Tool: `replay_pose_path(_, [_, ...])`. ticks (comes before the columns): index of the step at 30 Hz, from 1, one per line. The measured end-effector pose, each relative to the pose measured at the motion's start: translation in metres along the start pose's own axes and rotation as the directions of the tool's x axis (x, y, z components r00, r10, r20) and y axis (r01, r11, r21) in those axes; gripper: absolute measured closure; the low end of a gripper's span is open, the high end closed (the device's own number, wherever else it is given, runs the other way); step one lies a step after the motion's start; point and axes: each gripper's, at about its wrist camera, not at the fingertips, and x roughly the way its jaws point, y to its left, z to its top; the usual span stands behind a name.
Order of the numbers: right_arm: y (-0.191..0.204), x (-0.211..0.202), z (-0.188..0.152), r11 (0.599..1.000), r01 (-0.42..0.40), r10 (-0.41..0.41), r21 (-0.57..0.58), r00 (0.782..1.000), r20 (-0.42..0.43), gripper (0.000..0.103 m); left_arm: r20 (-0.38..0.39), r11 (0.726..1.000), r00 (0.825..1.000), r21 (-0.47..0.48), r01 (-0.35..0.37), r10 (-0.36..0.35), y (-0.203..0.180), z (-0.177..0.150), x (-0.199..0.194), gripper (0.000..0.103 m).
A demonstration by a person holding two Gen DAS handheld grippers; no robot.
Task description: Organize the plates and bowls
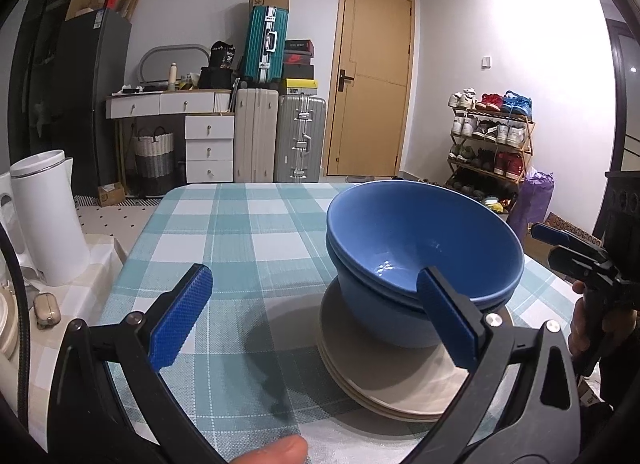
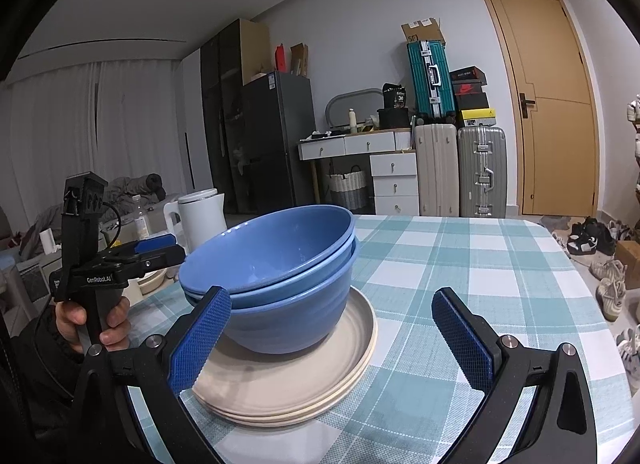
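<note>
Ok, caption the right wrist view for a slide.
Open right gripper facing nested blue bowls stacked on beige plates.

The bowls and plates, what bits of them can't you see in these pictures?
- Plates: their middles, both views, covered by the blue bowls.
- Lower bowls: insides, hidden by the top bowl.
- Plate stack's near edge, left wrist view: behind the left gripper finger.
- Exact plate count: rims too close together.

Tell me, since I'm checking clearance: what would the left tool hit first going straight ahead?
Probably the stacked blue bowls on the beige plates: the left tool is open, its right finger already overlapping their rim, though depth is unclear.
</note>
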Motion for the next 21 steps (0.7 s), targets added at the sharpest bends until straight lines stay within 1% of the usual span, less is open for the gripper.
replay_pose_path(9, [0.001,-0.001,-0.001,1.000,-0.019,0.019,-0.012,1.000,0.017,0.001,0.033,0.999,0.999,0.035,0.026,-0.027,-0.002,-0.012,-0.002,0.001])
replay_pose_path(15, [0.000,-0.004,-0.001,0.999,-0.048,0.048,-0.010,0.998,0.040,0.001,0.033,0.995,0.997,0.060,0.075,-0.077,-0.006,-0.015,-0.004,0.001])
replay_pose_path(17, [0.000,-0.005,-0.001,0.998,-0.057,0.057,-0.009,0.997,0.045,0.001,0.031,0.992,0.994,0.070,0.102,-0.104,-0.007,-0.017,-0.004,0.001])
replay_pose_path(21, [-0.001,-0.006,-0.002,0.997,-0.072,0.072,-0.007,0.996,0.049,0.001,0.036,0.990,0.992,0.079,0.120,-0.123,-0.008,-0.018,-0.003,0.001])
